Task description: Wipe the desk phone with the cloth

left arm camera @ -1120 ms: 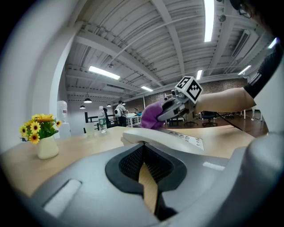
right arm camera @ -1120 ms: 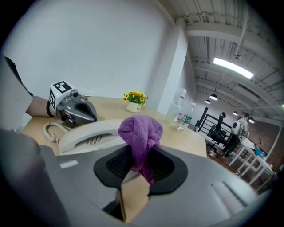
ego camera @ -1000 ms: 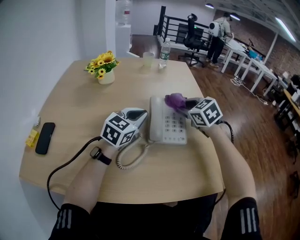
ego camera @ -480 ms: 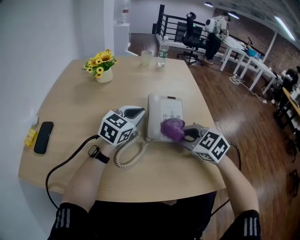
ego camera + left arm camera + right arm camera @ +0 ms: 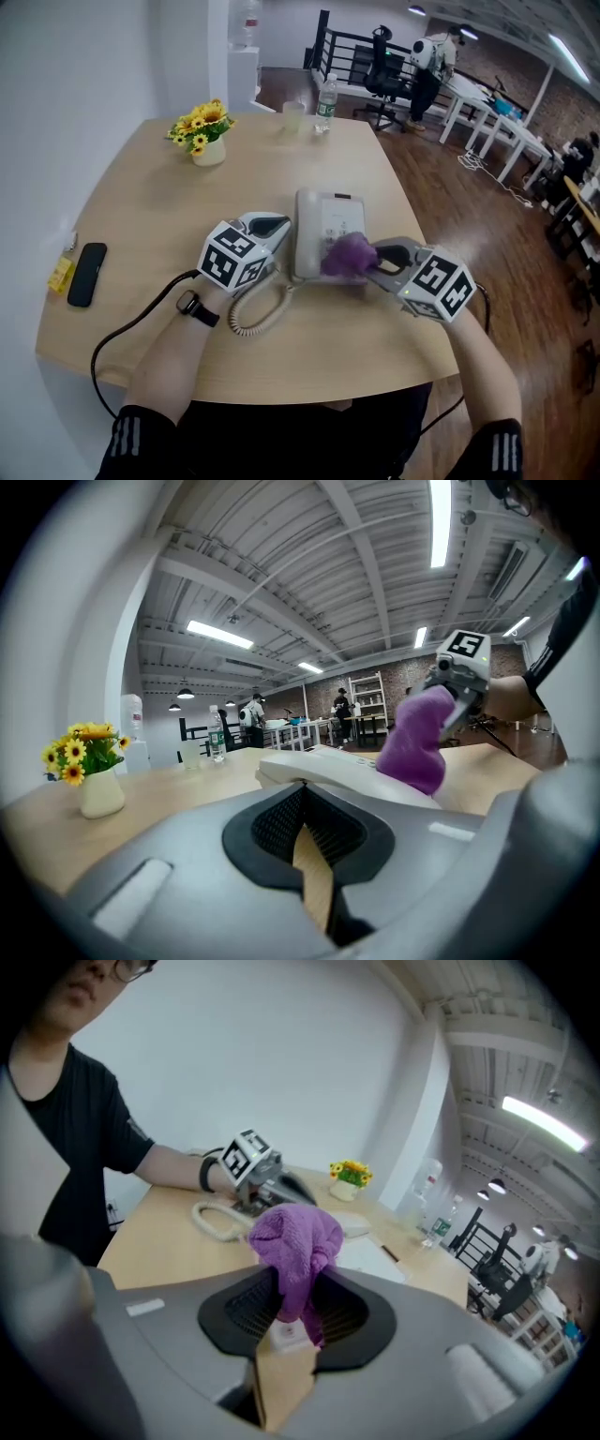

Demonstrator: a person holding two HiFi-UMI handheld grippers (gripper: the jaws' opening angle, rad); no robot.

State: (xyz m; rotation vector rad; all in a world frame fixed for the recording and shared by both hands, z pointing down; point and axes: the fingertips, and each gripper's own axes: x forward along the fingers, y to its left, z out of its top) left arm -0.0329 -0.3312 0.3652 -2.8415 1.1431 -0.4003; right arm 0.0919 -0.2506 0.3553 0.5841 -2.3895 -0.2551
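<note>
Our right gripper (image 5: 373, 262) pinches the soft, light cloth (image 5: 347, 255) by its tail, and the bunched end presses the desk phone (image 5: 323, 220) at its near edge. The left gripper (image 5: 302, 829) is closed and empty. We think the light phone may slide.

Pretty clearly an open-plan office: rows of white desks (image 5: 492, 127), a black swivel chair (image 5: 382, 73), strip lights (image 5: 564, 45) overhead, brick wall (image 5: 561, 105) out back, plus a phone (image 5: 323, 225) on the wooden table (image 5: 150, 225).

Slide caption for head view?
Right tool holds purple cloth on the desk phone; left tool sits beside it.
</note>
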